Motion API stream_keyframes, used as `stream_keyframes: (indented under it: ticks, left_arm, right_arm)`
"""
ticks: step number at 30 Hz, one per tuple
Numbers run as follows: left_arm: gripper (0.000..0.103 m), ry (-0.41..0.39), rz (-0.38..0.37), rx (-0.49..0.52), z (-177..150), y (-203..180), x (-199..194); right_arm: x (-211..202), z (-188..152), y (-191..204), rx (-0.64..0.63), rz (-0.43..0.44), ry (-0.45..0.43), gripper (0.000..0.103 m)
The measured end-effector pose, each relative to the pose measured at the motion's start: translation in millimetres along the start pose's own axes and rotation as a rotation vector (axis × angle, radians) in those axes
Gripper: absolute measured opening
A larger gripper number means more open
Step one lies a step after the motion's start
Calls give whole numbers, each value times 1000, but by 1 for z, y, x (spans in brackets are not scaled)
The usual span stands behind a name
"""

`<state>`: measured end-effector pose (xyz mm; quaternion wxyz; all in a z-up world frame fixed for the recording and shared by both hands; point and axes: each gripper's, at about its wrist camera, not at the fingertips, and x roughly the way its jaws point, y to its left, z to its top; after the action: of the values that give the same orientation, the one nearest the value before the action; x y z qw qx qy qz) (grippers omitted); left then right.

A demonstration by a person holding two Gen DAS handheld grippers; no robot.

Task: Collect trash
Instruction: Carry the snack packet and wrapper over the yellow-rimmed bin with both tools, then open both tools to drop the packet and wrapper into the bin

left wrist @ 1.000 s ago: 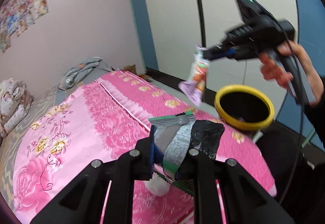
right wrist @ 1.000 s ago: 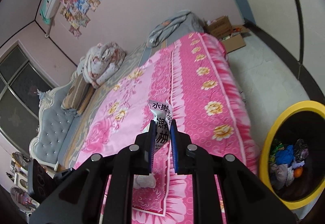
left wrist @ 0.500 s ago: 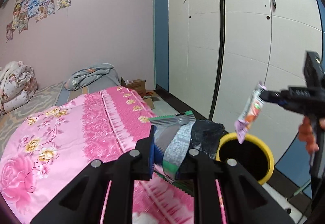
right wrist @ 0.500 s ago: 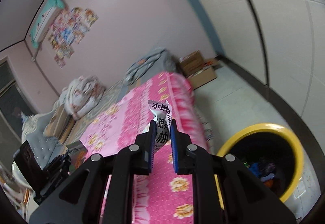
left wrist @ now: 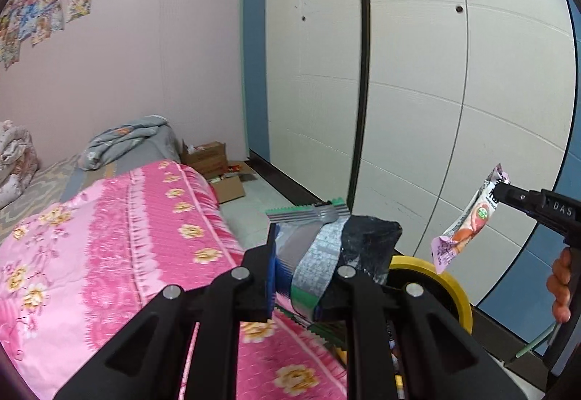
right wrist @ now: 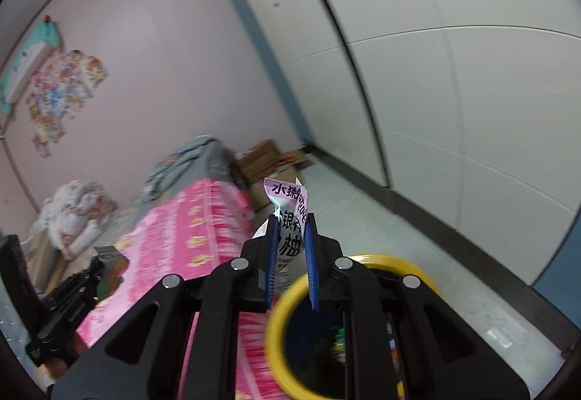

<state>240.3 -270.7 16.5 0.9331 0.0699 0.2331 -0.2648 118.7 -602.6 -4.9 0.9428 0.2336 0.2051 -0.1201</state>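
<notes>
My left gripper (left wrist: 303,276) is shut on a crumpled silver, green and black snack bag (left wrist: 326,247), held above the edge of the pink bed. My right gripper (right wrist: 290,262) is shut on a white and pink snack wrapper (right wrist: 288,215) with black print. In the left wrist view that wrapper (left wrist: 468,225) hangs from the right gripper (left wrist: 503,191) above the yellow-rimmed trash bin (left wrist: 446,287). In the right wrist view the bin (right wrist: 287,305) lies just below the fingers, with trash inside.
A pink flowered bedspread (left wrist: 109,247) covers the bed at left. White wardrobe doors (left wrist: 417,91) stand behind the bin. Cardboard boxes (left wrist: 218,167) sit on the floor by the far wall. The left gripper shows at the left in the right wrist view (right wrist: 69,305).
Both grippers have swung from over the bed toward the bin. The right gripper's wrapper now hangs over the bin, and the bin sits closer under both grippers.
</notes>
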Motion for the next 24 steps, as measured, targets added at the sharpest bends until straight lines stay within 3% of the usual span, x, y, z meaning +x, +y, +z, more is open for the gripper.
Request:
stream_keyframes:
  ticks: [8, 18, 24]
  left_arm:
    - [13, 76, -47, 51, -20, -47, 60]
    - [14, 157, -90, 59, -41, -78, 115]
    - [14, 179, -114, 68, -49, -91, 131]
  right_arm:
    - [26, -24, -47, 0, -129, 13, 13]
    - [61, -53, -70, -18, -252, 7, 14]
    - [77, -62, -77, -11, -266, 17, 15]
